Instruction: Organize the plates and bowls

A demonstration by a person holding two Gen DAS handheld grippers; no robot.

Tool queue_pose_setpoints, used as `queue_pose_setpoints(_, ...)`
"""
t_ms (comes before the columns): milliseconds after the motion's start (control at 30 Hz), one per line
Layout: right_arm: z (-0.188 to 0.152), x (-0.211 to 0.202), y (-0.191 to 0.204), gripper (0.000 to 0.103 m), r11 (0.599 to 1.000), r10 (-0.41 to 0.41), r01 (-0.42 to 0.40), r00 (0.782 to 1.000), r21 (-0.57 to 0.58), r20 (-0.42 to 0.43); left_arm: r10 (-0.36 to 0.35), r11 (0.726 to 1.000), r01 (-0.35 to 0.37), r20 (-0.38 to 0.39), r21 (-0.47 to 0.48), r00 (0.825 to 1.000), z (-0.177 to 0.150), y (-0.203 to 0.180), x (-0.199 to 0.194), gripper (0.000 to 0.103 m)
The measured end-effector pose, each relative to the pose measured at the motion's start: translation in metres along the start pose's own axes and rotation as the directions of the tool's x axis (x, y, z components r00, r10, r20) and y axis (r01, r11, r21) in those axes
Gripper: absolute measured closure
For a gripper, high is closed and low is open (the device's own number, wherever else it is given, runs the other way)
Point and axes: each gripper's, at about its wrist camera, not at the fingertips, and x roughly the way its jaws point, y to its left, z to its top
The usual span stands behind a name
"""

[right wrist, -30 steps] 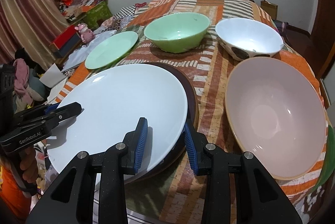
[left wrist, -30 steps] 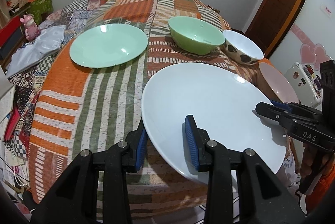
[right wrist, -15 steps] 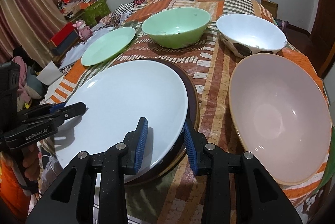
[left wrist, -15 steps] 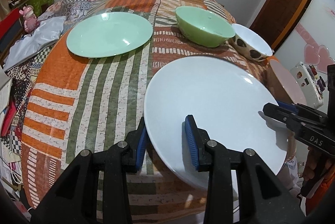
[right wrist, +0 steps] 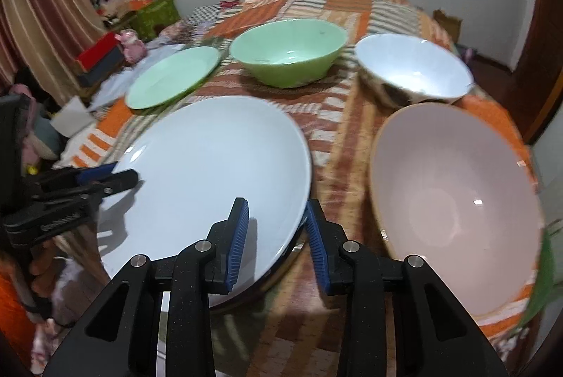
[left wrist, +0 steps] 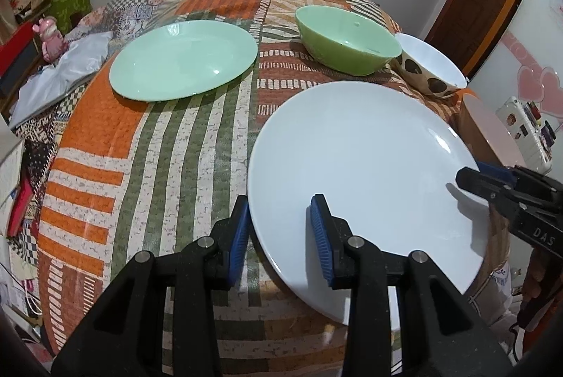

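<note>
A large white plate (left wrist: 369,165) (right wrist: 211,165) lies near the table's front, and both grippers hold it at opposite sides of its rim. My left gripper (left wrist: 279,232) is shut on the plate's near-left rim, one blue pad above and one outside. My right gripper (right wrist: 276,232) is shut on the right rim in the same way. Each gripper shows in the other's view: left gripper (right wrist: 105,180), right gripper (left wrist: 471,176). A dark rim (right wrist: 290,252) peeks out under the plate. Further back stand a green plate (left wrist: 183,60), a green bowl (left wrist: 348,39) and a white spotted bowl (left wrist: 429,67).
A wide pink bowl (right wrist: 454,201) stands close to the right of the white plate. The patchwork tablecloth (left wrist: 158,165) covers a round table. Boxes, a pink toy (left wrist: 49,39) and clutter lie on the floor at the left. A brown door (left wrist: 482,0) is at the back right.
My left gripper has sunk slightly with the plate's rim. In the right wrist view the white plate now hides most of the dark plate under it, and that view is blurred.
</note>
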Motion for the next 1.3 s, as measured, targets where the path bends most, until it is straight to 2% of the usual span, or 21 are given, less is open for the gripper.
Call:
queue_pose_setpoints(333,0.01,-0.021,-0.007,0.072,1.0,0.006,-0.007,0.998,0.015,0.06,0.054,0.998,-0.055,0.062,0.017,0.997,0.007,0.0,-0.021,0.067)
queue_pose_setpoints(467,0.017,-0.025,-0.003,0.072,0.999,0.034,-0.035,0.997,0.016,0.074,0.089,0.996,-0.09,0.108,0.005,0.99,0.013,0.006,-0.04,0.054)
queue_pose_setpoints(700,0.039,-0.03,0.011,0.072,0.996,0.083,-0.081,0.992,-0.022,0.099,0.157,0.987,-0.162,0.204,0.007,0.966,0.034,0.021,-0.075,0.044)
queue_pose_setpoints(900,0.057,-0.024,0.031,0.071,0.994,0.089,-0.082,0.991,-0.072,0.1,0.232,0.969,-0.247,0.287,0.017,0.929,0.051,0.034,-0.096,0.031)
queue_pose_setpoints(933,0.06,-0.021,0.036,0.068,0.993,0.095,-0.086,0.991,-0.084,0.099,0.243,0.966,-0.259,0.299,0.017,0.923,0.054,0.037,-0.098,0.031)
queue_pose_setpoints(967,0.063,-0.018,0.041,0.064,0.991,0.101,-0.092,0.99,-0.096,0.098,0.246,0.965,-0.263,0.302,0.016,0.921,0.057,0.041,-0.098,0.031)
queue_pose_setpoints(1033,0.067,-0.014,0.047,0.047,0.988,0.119,-0.108,0.988,-0.113,0.1,0.247,0.965,-0.262,0.296,0.014,0.923,0.062,0.049,-0.095,0.031)
queue_pose_setpoints(1067,0.069,-0.012,0.051,0.045,0.986,0.128,-0.115,0.986,-0.121,0.103,0.251,0.964,-0.266,0.287,0.011,0.924,0.064,0.053,-0.093,0.031)
queue_pose_setpoints(1200,0.081,0.004,0.066,0.043,0.979,0.15,-0.136,0.985,-0.15,0.087,0.257,0.965,-0.263,0.238,-0.006,0.937,0.075,0.075,-0.077,0.03)
queue_pose_setpoints(1300,0.092,0.023,0.073,0.043,0.977,0.168,-0.159,0.984,-0.143,0.05,0.276,0.961,-0.277,0.2,-0.027,0.94,0.083,0.096,-0.059,0.02)
